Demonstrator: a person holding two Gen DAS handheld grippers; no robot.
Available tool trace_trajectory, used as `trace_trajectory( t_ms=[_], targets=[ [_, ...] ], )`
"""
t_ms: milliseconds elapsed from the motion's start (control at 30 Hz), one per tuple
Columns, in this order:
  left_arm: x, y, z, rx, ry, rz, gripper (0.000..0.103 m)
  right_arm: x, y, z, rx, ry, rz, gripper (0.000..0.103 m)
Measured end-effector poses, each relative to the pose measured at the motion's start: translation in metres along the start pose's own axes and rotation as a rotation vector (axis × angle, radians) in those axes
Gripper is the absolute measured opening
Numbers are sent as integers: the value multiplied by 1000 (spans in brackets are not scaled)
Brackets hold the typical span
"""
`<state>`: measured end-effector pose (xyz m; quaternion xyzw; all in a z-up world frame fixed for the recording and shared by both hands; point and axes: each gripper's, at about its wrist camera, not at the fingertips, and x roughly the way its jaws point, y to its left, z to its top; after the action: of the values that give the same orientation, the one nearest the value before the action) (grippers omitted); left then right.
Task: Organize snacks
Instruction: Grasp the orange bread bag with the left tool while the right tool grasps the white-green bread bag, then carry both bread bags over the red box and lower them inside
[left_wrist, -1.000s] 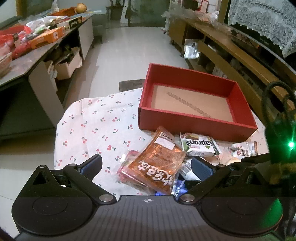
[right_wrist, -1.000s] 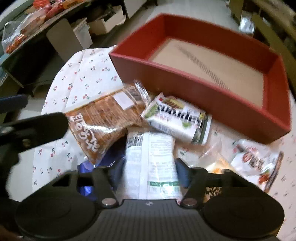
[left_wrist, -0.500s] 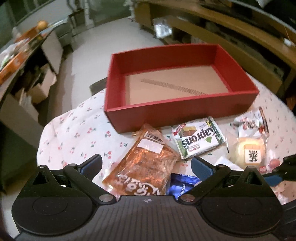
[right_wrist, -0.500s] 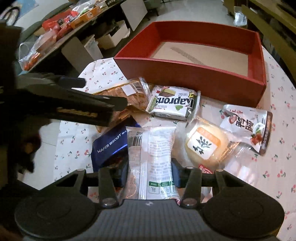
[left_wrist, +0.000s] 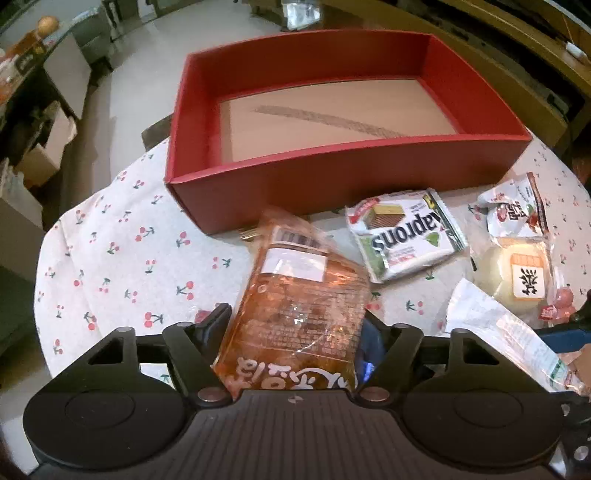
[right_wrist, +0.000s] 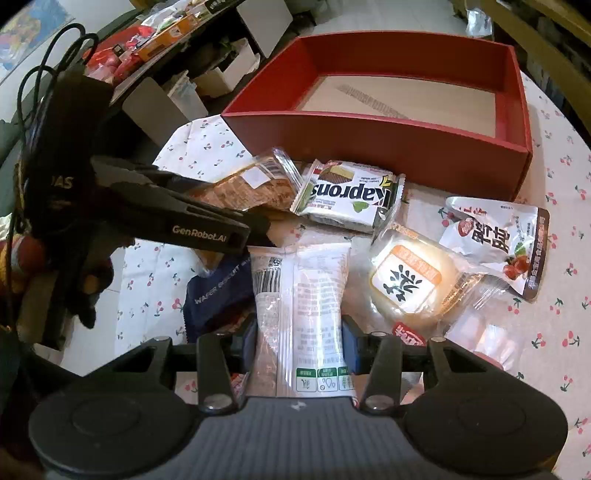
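An empty red box (left_wrist: 332, 184) (right_wrist: 369, 136) stands at the far side of the cherry-print tablecloth (left_wrist: 129, 258). In front of it lie snacks. My left gripper (left_wrist: 293, 319) points steeply down, its jaws closing, both pads against the sides of an orange snack packet (left_wrist: 299, 302) (right_wrist: 255, 188). My right gripper (right_wrist: 297, 332) is shut on a long white packet (right_wrist: 303, 288) (left_wrist: 498, 332). A Kaprons wafer pack (left_wrist: 402, 240) (right_wrist: 351, 195), a round pale cake (left_wrist: 517, 273) (right_wrist: 410, 280), a white sachet (right_wrist: 495, 236) and a blue wafer biscuit pack (right_wrist: 218, 291) lie between them.
The table's rounded edge runs along the left, with floor beyond. A cluttered counter (right_wrist: 147, 37) and cardboard boxes (right_wrist: 229, 70) stand to the left. A wooden shelf unit (left_wrist: 517, 44) runs behind the box at the right.
My left gripper has come down and rolled over the orange packet, and its wide jaws have narrowed onto it. The right gripper tightened on the white packet, shifted, then held still.
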<state>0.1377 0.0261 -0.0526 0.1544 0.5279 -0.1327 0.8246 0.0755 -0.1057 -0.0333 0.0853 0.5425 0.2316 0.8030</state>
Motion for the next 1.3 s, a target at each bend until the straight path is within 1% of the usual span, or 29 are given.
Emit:
trace_trajectory(
  t_ms=[67,133,233,333,433,733,867,967,1033,1167,1233,1300],
  targets=[
    [-1,-6,-2,19,6,19,74,0,1,0,-6,0,-3,48],
    [-4,-10,-5,12,3,13,70,-1,2,1,-10,-10,-4,48],
    [-14,-12,-9,-12,-15,-4,68,-6,1,-2,-5,-24,-6,47],
    [-23,-14,-13,-39,-26,-10,67,-9,-2,-2,2,-36,-9,47],
    [-30,-15,-19,-68,-35,-35,66,-15,-2,-3,11,-57,-7,47],
    [-43,-20,-43,-94,-38,-48,64,-25,-1,-14,26,-79,7,46],
    [-47,-23,-49,-103,-43,-54,63,-28,-3,-19,37,-87,4,46],
    [-40,-32,-51,-68,-24,-20,66,-22,-3,-21,34,-66,-4,46],
    [-34,-35,-48,-49,-21,4,74,-17,-3,-22,30,-52,-13,46],
    [-22,-37,-44,-41,-11,10,79,-4,-5,-22,24,-10,-21,48],
    [-16,-38,-43,-42,2,12,81,4,-7,-22,26,12,-39,50],
    [-10,-38,-43,-47,10,13,81,12,-9,-22,26,36,-47,52]
  ],
)
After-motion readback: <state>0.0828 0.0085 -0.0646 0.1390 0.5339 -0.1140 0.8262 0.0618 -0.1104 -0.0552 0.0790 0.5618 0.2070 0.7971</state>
